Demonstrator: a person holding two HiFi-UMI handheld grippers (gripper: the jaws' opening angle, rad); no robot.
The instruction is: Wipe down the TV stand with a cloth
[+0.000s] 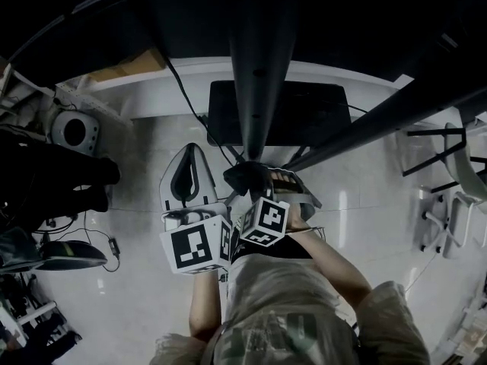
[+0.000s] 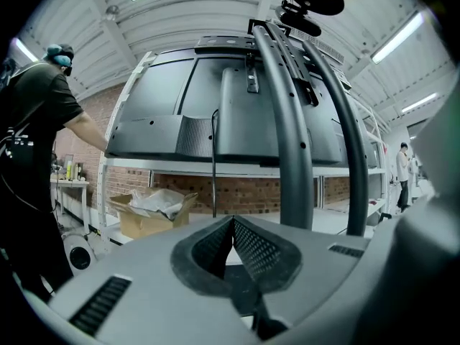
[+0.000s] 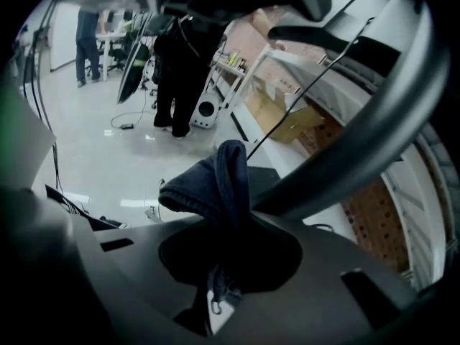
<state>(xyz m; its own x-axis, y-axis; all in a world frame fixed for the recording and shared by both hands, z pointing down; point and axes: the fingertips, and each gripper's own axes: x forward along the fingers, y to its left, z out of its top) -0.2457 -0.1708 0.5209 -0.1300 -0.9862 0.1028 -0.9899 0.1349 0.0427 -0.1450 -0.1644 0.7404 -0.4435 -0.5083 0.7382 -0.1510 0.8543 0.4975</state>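
Observation:
The TV stand's dark pole (image 1: 262, 67) rises from a black base plate (image 1: 312, 116) on the pale floor. The left gripper view looks up at the TV's back (image 2: 215, 113) on the stand's curved poles (image 2: 291, 121). My right gripper (image 1: 257, 179) is shut on a dark blue cloth (image 1: 245, 176), which touches the pole low down, just above the base. In the right gripper view the cloth (image 3: 219, 182) bunches out of the right gripper (image 3: 228, 218) beside the slanting pole (image 3: 359, 157). My left gripper (image 1: 192, 154) hangs left of the pole, shut and holding nothing (image 2: 231, 220).
A person in black (image 2: 36, 121) stands at the TV's left; other people (image 3: 176, 70) stand farther off. A cardboard box (image 2: 147, 210) sits under a white shelf. A round white device (image 1: 76, 131), floor cables (image 1: 114, 242) and a chair (image 1: 449, 196) surround the stand.

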